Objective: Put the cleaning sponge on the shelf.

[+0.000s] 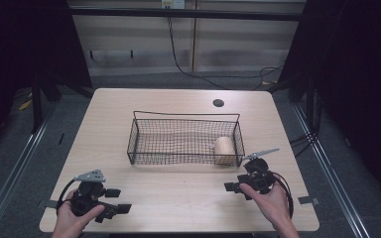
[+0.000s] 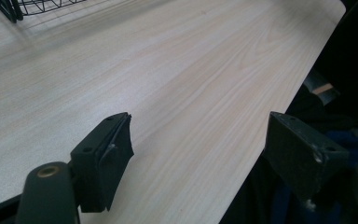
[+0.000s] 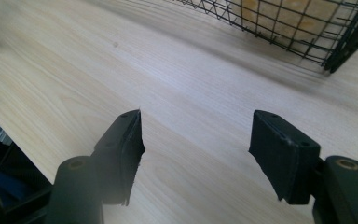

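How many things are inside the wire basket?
1: a tan, rounded bread-like roll lies at the right end of the black wire mesh basket, against its front wall. Nothing else shows through the mesh.

Tongs (image 2: 200, 158) open over table (image 2: 191, 70) edge.

Matt pale wood-grain table (image 1: 178, 198), black wire-mesh metal basket (image 1: 144, 144), rough tan roll (image 1: 223, 148) w/ matt surface
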Action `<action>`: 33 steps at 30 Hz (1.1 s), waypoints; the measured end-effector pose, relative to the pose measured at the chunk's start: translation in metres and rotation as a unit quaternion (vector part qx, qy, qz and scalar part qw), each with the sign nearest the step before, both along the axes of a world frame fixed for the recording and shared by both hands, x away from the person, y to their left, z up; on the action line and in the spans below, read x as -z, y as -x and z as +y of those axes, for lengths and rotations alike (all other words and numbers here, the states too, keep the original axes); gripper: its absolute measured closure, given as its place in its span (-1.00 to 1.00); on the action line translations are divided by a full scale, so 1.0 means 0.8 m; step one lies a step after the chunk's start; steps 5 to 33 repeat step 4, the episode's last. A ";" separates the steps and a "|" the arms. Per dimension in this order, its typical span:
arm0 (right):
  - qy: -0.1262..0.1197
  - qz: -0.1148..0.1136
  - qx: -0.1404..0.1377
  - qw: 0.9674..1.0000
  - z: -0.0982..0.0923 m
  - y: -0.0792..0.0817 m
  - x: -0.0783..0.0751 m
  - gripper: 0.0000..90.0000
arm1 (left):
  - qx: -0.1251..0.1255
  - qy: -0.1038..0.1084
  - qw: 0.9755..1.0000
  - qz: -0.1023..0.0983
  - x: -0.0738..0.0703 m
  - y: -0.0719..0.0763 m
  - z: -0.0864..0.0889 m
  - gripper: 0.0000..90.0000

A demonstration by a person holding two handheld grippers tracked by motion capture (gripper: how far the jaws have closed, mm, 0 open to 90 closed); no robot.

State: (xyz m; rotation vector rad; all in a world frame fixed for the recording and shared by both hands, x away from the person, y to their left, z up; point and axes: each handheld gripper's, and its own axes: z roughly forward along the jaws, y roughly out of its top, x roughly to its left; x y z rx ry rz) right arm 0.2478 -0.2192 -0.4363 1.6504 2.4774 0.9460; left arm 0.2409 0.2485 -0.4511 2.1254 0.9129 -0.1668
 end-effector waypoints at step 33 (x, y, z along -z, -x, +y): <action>-0.002 -0.002 0.009 1.000 -0.007 0.005 0.010 -0.25 | 0.006 0.005 1.000 0.003 0.000 0.000 -0.002 -0.49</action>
